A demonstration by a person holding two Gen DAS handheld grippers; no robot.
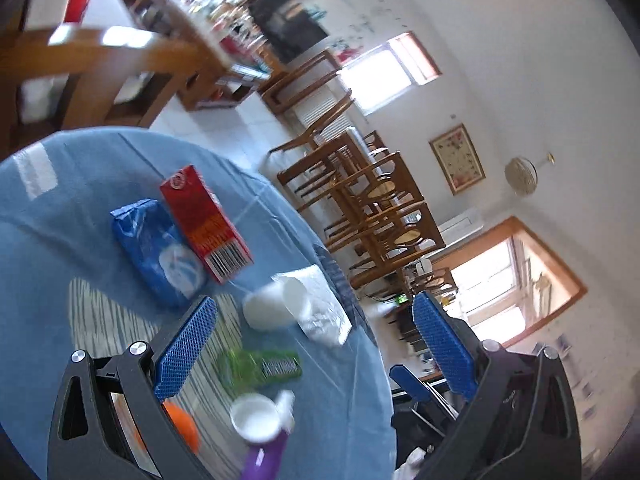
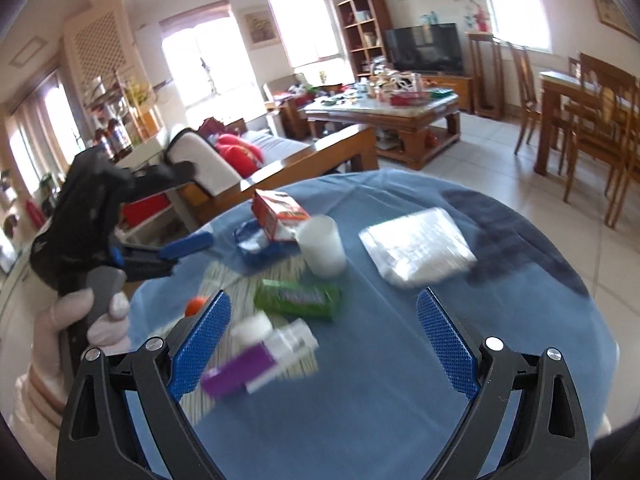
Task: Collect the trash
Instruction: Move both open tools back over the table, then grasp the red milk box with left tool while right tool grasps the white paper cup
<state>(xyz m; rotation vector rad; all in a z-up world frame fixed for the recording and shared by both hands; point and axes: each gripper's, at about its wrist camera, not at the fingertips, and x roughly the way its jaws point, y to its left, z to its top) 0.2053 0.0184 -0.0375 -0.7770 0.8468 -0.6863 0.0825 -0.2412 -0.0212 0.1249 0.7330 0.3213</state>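
Note:
Trash lies on a round table with a blue cloth [image 2: 400, 400]: a red carton [image 1: 204, 224] [image 2: 276, 210], a blue packet [image 1: 156, 252] [image 2: 256, 244], a white cup [image 1: 276, 304] [image 2: 322, 246], a clear plastic bag [image 1: 324, 308] [image 2: 416, 246], a green wrapper [image 1: 264, 368] [image 2: 298, 298], a purple-and-white bottle [image 1: 260, 428] [image 2: 256, 356] and an orange ball [image 1: 184, 424] [image 2: 196, 305]. My left gripper [image 1: 316, 340] hovers open above the green wrapper. Over the bottle, my right gripper [image 2: 324, 344] is open and holds nothing. The left gripper [image 2: 176, 248] also shows in the right wrist view, held by a gloved hand [image 2: 76, 320].
A striped mat [image 1: 100, 320] lies under some items. A wooden dining table with chairs [image 2: 592, 120], a sofa [image 2: 240, 160] and a cluttered coffee table [image 2: 392, 116] stand around on the tiled floor. The table edge [image 1: 376, 344] is close to the plastic bag.

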